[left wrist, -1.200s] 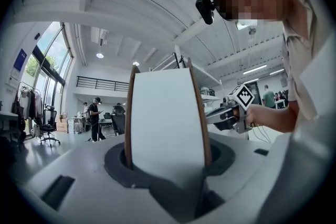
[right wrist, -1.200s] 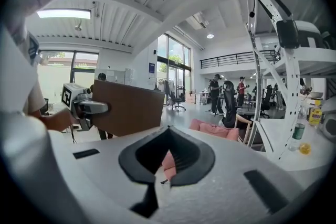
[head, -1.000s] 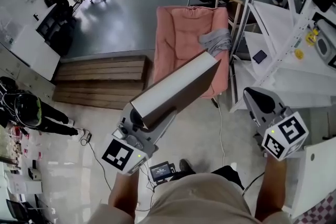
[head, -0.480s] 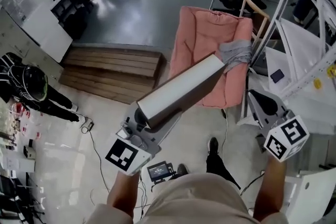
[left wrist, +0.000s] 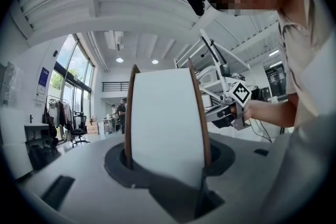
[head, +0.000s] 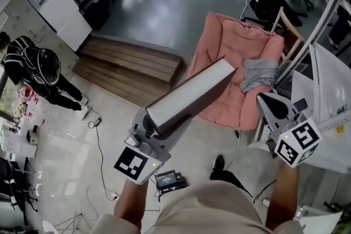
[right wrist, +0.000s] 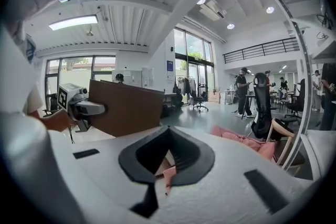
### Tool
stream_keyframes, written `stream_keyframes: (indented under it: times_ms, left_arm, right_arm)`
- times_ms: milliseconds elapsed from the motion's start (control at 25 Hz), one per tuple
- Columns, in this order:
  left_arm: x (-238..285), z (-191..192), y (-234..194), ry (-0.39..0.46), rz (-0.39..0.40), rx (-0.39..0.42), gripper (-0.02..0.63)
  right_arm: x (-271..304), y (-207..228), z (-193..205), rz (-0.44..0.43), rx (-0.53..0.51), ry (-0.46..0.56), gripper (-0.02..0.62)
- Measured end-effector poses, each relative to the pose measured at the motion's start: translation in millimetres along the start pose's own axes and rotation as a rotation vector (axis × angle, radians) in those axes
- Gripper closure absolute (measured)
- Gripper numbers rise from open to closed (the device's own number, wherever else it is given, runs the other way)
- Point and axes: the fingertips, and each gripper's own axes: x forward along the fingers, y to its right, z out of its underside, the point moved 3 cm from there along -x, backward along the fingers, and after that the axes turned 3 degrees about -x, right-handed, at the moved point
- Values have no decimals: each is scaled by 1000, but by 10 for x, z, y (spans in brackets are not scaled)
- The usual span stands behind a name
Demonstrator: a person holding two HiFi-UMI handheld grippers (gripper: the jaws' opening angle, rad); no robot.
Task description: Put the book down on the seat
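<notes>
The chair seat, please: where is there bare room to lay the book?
The pink cushion is bare on its left and middle in the head view; its right side is crowded, taken by a crumpled grey cloth.

- The left and middle of the pink seat (head: 222,52) are left bare and can be reached from the open floor in front.
- Its right part is taken up by a crumpled grey cloth (head: 260,73).
- The right side is hemmed in by a white rack (head: 329,90).

my left gripper (left wrist: 167,165) is clamped on the book (left wrist: 165,113), upright, white page edge facing me, brown covers either side. right gripper (left wrist: 231,110) sits to its right, in a hand (left wrist: 257,111).
</notes>
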Motion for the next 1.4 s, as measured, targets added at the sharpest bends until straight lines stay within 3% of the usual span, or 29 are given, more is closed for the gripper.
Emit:
stream_keyframes:
  times_ms: [480, 840, 1120, 1400]
  left_arm:
    - [833, 172, -104, -85, -134, 54, 380]
    - [1171, 413, -307, -152, -226, 106, 380]
    - [1261, 736, -585, -193, -199, 205, 380]
    - [1486, 1172, -896, -227, -144, 236, 380]
  right_arm:
    - [563, 865, 191, -135, 23, -17, 603]
    - [970, 1132, 370, -214, 47, -45, 603]
    - [1325, 1090, 629, -196, 71, -98, 603]
    - [1625, 1089, 911, -140, 99, -142, 603]
